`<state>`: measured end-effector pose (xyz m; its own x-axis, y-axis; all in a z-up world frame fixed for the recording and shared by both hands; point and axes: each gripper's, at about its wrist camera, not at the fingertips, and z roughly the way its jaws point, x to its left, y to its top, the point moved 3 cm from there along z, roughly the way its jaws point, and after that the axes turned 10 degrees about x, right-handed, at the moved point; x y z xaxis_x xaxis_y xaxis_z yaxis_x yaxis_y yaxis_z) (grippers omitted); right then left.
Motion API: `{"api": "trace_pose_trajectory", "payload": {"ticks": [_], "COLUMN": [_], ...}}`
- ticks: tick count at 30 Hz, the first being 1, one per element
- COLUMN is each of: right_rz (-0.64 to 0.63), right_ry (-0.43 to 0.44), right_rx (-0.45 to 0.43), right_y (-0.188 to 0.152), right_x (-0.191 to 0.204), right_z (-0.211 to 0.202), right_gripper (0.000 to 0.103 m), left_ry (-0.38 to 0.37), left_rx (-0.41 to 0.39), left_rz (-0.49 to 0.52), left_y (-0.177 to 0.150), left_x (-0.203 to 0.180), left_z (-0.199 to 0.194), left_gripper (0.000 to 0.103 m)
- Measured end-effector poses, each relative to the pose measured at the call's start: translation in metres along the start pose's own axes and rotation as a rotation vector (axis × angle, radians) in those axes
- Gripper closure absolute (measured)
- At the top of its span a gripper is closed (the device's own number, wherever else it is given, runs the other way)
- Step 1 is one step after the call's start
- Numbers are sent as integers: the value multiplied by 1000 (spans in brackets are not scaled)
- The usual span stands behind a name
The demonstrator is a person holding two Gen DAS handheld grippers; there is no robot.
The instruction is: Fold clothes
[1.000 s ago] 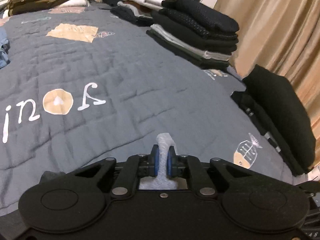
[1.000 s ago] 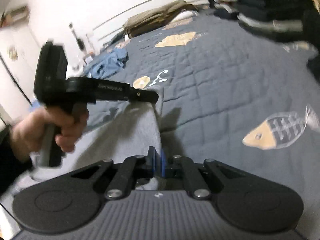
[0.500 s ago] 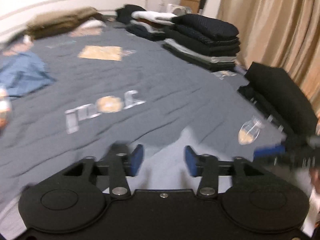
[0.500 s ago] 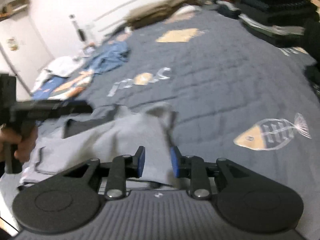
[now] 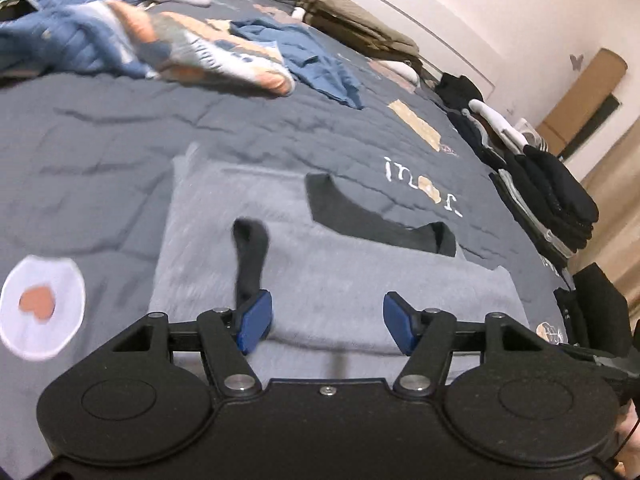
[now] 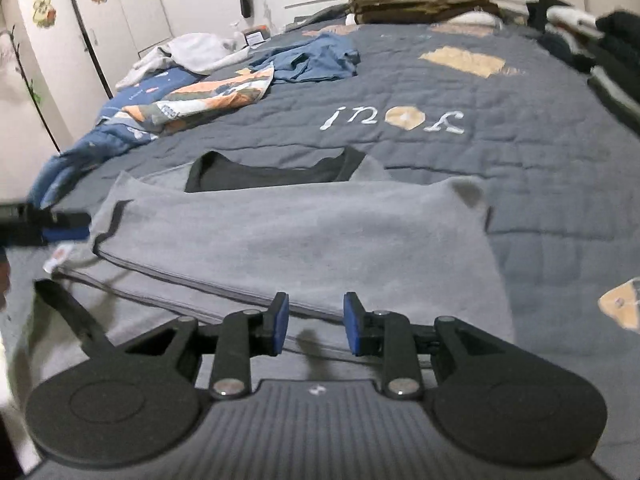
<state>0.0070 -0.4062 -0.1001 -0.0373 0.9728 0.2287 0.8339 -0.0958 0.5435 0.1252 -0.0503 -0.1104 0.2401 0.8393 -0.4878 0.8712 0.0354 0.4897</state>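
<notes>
A grey shirt (image 5: 320,276) with a black collar (image 5: 360,220) lies folded over on the dark quilt (image 5: 100,152). It also shows in the right wrist view (image 6: 320,232), its collar (image 6: 272,172) at the far edge. My left gripper (image 5: 327,322) is open and empty just above the shirt's near edge; a black sleeve cuff (image 5: 250,256) lies by its left finger. My right gripper (image 6: 314,322) is open and empty over the shirt's folded near edge. The left gripper's blue tip (image 6: 66,232) shows at the shirt's left side.
Unfolded clothes lie at the quilt's far left: a blue garment (image 6: 316,58), a patterned one (image 6: 208,98), a white one (image 6: 192,52). Stacks of folded dark clothes (image 5: 552,200) line the right side, a brown stack (image 6: 420,2) the far end. Curtains hang right.
Both grippers were shut on the shirt and held it up; they opened, and the shirt now lies folded on the quilt. Both views have swung towards the left.
</notes>
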Motion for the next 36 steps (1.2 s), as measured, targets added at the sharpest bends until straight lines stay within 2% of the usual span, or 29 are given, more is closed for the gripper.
{"api": "trace_pose_trajectory", "payload": {"ticks": [4, 8, 10, 12, 16, 17, 18, 19, 20, 26, 29, 32, 35, 36], "right_rz": [69, 194, 256, 298, 346, 353, 360, 366, 369, 344, 319, 296, 273, 266], "right_ry": [44, 81, 96, 94, 87, 89, 91, 92, 91, 31, -6, -32, -59, -68], "right_rx": [-28, -82, -108, -132, -169, -171, -174, -176, -176, -134, -101, -70, -39, -28], "right_y": [4, 10, 11, 13, 14, 15, 15, 15, 15, 10, 6, 3, -1, -2], "right_x": [-4, -21, -31, -38, -48, -50, -51, -52, -53, -59, -58, -57, -56, -56], "right_z": [-6, -13, -17, -19, -22, -22, -22, -22, -22, -19, -12, -5, 3, 5], "right_gripper": [75, 74, 74, 74, 74, 74, 74, 74, 74, 74, 74, 74, 74, 74], "left_ry": [-33, -65, -60, -60, -78, -88, -93, -90, -87, -97, -47, 54, 90, 99], "left_rx": [10, 13, 19, 27, 12, 4, -8, -17, -31, -111, -112, -54, -18, -8], "left_rz": [-51, -143, -168, -164, -223, -240, -241, -232, -224, -144, -99, -75, -78, -80], "left_y": [-3, -8, -10, -11, -9, -8, -7, -5, -4, 4, 5, 4, 3, 3], "left_x": [17, 33, 37, 37, 46, 49, 50, 49, 48, 28, 26, 35, 39, 40], "left_z": [-4, 1, 6, 15, 30, 32, 33, 33, 30, -7, -24, -22, -18, -17], "left_gripper": [46, 48, 54, 55, 56, 61, 81, 93, 95, 97, 97, 97, 94, 89]}}
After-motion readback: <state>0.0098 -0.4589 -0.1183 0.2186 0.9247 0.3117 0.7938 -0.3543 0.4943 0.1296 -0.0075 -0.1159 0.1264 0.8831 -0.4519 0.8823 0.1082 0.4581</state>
